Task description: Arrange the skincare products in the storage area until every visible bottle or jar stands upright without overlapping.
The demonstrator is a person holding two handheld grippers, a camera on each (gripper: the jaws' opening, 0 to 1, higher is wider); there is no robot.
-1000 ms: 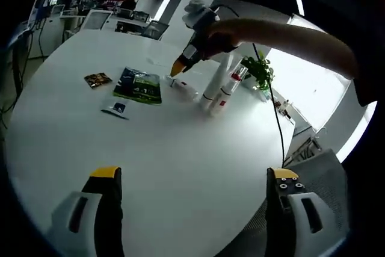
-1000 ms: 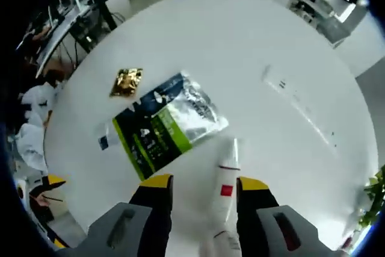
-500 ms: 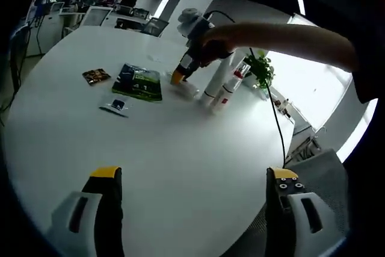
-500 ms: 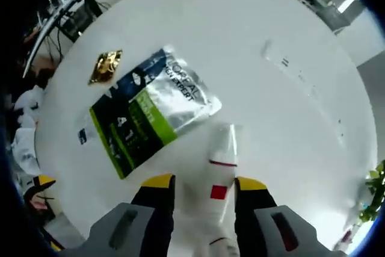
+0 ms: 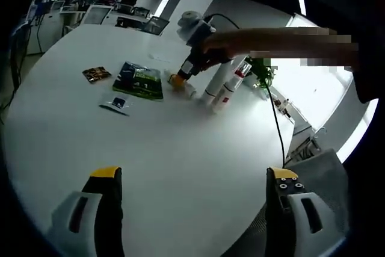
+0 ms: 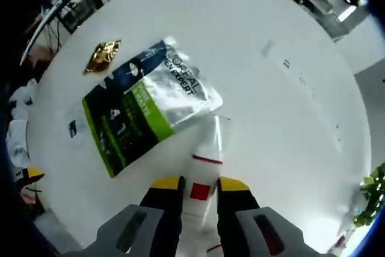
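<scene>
A white tube with a red label [image 6: 206, 156] lies on the white round table [image 6: 289, 124], its clear cap pointing away from me. My right gripper [image 6: 200, 183] is shut on the tube's lower body, both yellow-tipped jaws pressing its sides. In the left gripper view that same right gripper [image 5: 178, 79] reaches down to the lying tube [image 5: 187, 90] from a person's arm. Two white bottles [image 5: 215, 81] [image 5: 228, 88] stand upright just beside it. My left gripper [image 5: 195, 179] hovers wide open over bare table, far from the products.
A green and silver sachet [image 6: 143, 114] lies touching the tube's cap end. A gold sachet [image 6: 103, 56] and a small dark sachet [image 5: 118, 103] lie further left. A potted plant [image 5: 259, 70] and a cable [image 5: 278, 130] sit near the table's far edge.
The right gripper has come down over the lying tube and its jaws have narrowed onto it. The left gripper has held still.
</scene>
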